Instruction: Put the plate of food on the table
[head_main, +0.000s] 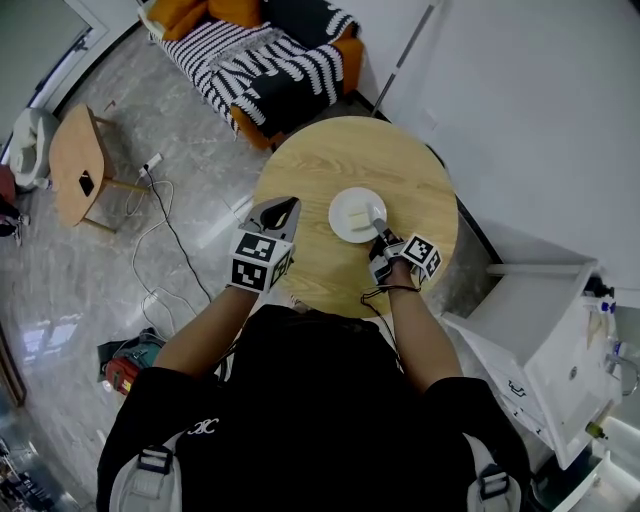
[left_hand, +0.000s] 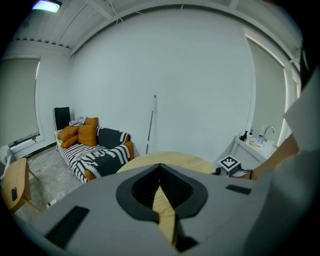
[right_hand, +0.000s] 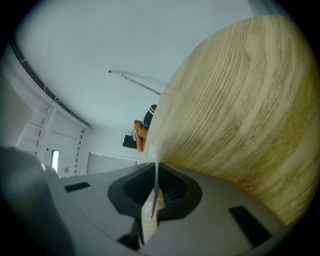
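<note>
A side table (head_main: 78, 165) stood at left, a striped sofa (head_main: 260, 60) at top centre. The left gripper (head_main: 283, 212) was closed and empty. The right gripper (head_main: 378, 218) pinched the rim of the plate (head_main: 352, 215), which lay mid-frame on the round table (head_main: 320, 165). A white cabinet (head_main: 545, 330) stood lower right.

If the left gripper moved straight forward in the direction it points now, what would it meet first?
Nothing close: the left gripper seems to point level over the bare left part of the round table, passing left of the plate. Beyond that, probably the white wall near the leaning rod; depth is unclear.
</note>
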